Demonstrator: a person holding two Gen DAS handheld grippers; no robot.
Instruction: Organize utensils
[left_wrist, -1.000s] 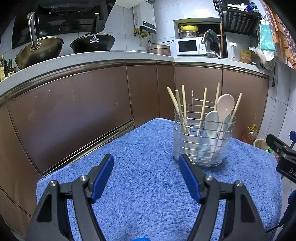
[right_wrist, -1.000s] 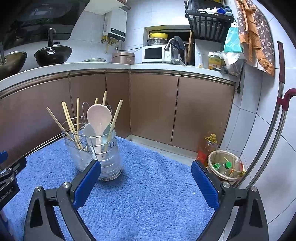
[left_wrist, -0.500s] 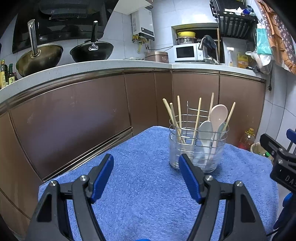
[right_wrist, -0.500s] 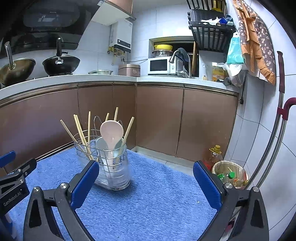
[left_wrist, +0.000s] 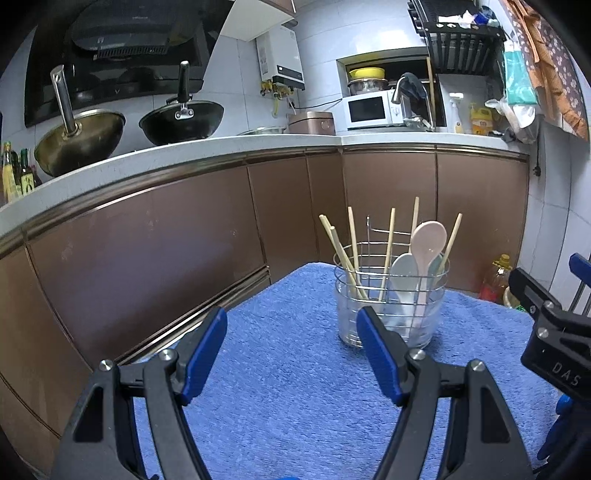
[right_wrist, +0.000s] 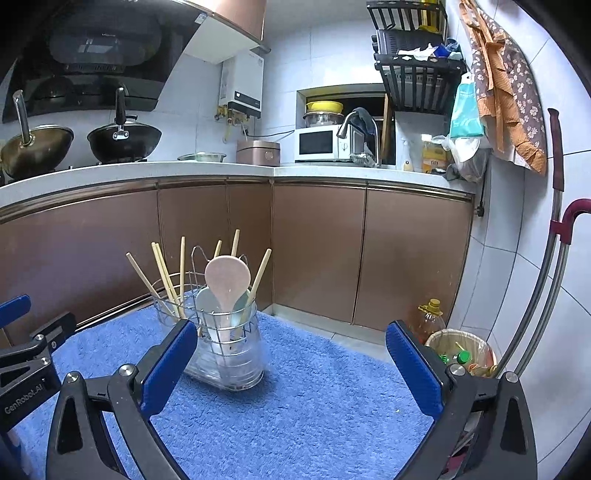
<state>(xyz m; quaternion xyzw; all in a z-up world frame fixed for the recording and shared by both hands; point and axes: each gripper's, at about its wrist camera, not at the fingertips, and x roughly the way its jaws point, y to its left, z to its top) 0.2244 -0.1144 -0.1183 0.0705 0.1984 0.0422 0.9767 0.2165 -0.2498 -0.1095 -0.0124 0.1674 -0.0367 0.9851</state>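
Observation:
A wire and clear plastic utensil holder (left_wrist: 391, 306) stands on the far part of a blue towel (left_wrist: 295, 398). It holds several wooden chopsticks (left_wrist: 352, 243) and pale spoons (left_wrist: 426, 243), all upright. It also shows in the right wrist view (right_wrist: 225, 350), with its chopsticks (right_wrist: 166, 277) and a pink spoon (right_wrist: 227, 284). My left gripper (left_wrist: 291, 350) is open and empty, short of the holder. My right gripper (right_wrist: 290, 365) is open wide and empty, to the right of the holder.
Brown kitchen cabinets (left_wrist: 147, 240) under a white counter (left_wrist: 184, 151) stand behind the towel. A small bin (right_wrist: 461, 350) and an oil bottle (right_wrist: 430, 317) sit on the floor at the right. Metal poles (right_wrist: 539, 288) lean on the right wall.
Both grippers have pulled back and tilted up, so the holder sits lower and farther off in both views. Both stay open and empty.

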